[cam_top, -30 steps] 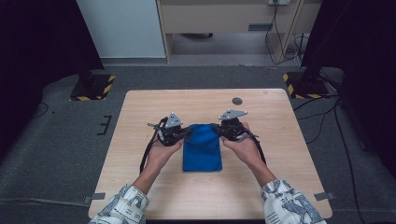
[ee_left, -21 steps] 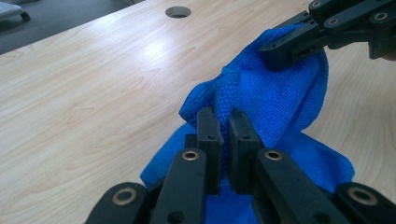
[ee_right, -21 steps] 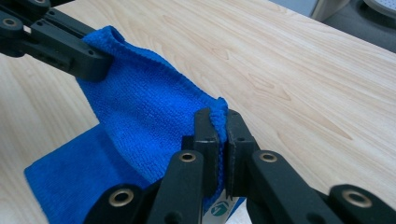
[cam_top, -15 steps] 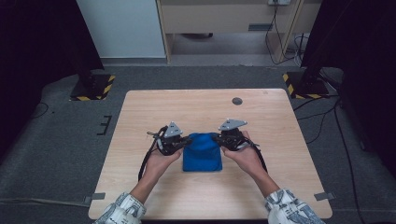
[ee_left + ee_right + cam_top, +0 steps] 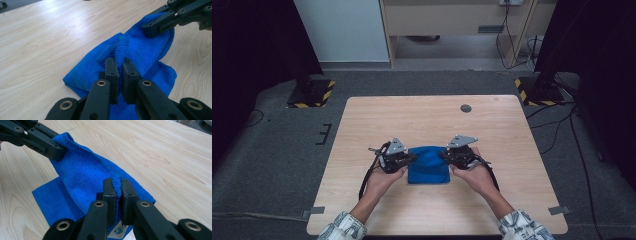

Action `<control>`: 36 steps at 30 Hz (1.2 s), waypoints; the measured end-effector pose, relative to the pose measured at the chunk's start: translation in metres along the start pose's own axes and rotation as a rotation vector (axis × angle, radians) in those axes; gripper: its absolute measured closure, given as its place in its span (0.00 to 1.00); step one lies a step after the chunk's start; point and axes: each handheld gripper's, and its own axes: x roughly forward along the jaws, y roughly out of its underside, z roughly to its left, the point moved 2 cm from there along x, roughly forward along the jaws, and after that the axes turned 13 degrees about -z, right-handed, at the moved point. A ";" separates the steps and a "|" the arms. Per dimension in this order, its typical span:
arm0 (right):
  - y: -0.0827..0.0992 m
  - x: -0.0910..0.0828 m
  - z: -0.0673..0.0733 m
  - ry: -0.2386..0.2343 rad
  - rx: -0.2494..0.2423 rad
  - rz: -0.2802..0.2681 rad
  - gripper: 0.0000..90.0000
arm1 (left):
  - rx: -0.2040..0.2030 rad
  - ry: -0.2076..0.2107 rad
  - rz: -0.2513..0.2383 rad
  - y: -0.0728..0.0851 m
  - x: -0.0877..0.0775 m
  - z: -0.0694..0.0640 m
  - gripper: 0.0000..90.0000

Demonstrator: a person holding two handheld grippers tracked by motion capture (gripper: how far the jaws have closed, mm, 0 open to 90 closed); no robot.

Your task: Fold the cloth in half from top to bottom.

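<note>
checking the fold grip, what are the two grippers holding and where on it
Both hold the blue cloth: the left gripper pinches its top edge at one corner, the right gripper pinches the same edge at the other.

probably a lab: black curtains [image 5: 257, 45], hazard-taped stands [image 5: 309, 95]

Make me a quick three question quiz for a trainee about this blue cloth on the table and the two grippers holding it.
1. True or false: the left gripper is shut on an edge of the blue microfibre cloth.
2. What does the right gripper pinch: A) a cable, B) a bunched edge of the cloth, C) nothing?
3. In the high view, what small dark round thing sits in the wooden table beyond the cloth?

Key
1. True; the pads press on a fold of it.
2. B.
3. A round dark disc set in the tabletop near the far edge; what it is cannot be told.
</note>
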 end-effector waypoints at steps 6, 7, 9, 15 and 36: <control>0.006 -0.001 0.005 -0.012 0.009 0.007 0.92 | -0.005 0.004 0.011 0.007 -0.002 -0.002 0.93; 0.007 0.000 0.006 -0.014 0.004 0.009 0.92 | -0.005 0.005 0.014 0.009 -0.002 -0.003 0.93; 0.011 0.000 0.008 -0.014 -0.001 0.016 0.91 | -0.003 0.008 0.021 0.012 -0.003 -0.004 0.93; 0.017 0.000 0.013 -0.020 -0.001 0.022 0.90 | -0.007 0.011 0.030 0.019 -0.003 -0.007 0.91; 0.035 -0.010 0.024 -0.047 -0.001 0.032 0.77 | 0.016 0.021 0.015 0.037 -0.013 -0.018 0.66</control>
